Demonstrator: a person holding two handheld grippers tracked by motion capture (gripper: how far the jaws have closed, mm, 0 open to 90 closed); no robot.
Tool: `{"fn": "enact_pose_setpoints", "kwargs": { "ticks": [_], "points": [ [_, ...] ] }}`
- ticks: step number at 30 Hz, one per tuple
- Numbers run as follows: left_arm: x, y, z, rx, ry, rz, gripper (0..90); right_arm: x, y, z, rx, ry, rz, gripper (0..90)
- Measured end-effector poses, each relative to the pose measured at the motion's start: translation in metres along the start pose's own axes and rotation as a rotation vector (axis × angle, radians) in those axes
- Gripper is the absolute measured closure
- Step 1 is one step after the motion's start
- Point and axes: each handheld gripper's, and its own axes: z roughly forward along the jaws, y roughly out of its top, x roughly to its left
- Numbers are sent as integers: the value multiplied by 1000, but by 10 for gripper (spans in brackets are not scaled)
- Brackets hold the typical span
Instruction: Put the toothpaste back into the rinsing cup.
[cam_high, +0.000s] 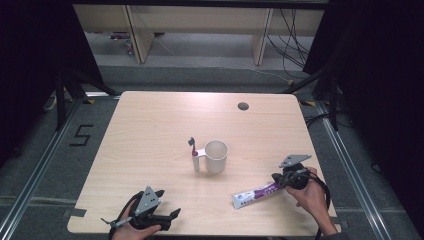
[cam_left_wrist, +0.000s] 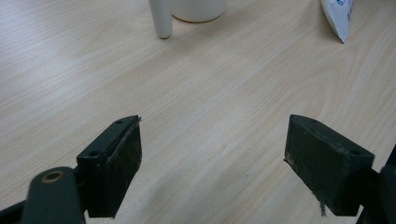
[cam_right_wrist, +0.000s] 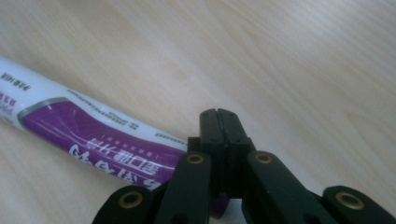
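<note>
Lab: black curtains (cam_high: 380, 75), floor rails (cam_high: 30, 180)

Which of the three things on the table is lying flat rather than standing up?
The purple and white tube, lying flat by the right gripper. The cup and the toothbrush beside it both stand upright mid-table.

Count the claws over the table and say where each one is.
2. The left claw hovers open at the near left edge; the right claw is at the near right, shut beside the toothpaste tube.
</note>
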Motion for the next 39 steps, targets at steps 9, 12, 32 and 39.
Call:
{"fn": "enact_pose_setpoints", "kwargs": {
  "ticks": [9,12,32,39],
  "points": [
    [-2,0,1,3,-4,7,184,11,-24,-14,16,21,42,882],
    [-2,-1,1,3,-4,7,184,17,-27,-20,24,33,41,866],
    [0,0,-1,18,2,24,185,51,-15,-37,36,80,-253,485],
    [0,0,0,8,2,9,185,59,-10,-26,103,66,-319,452]
  ]
}}
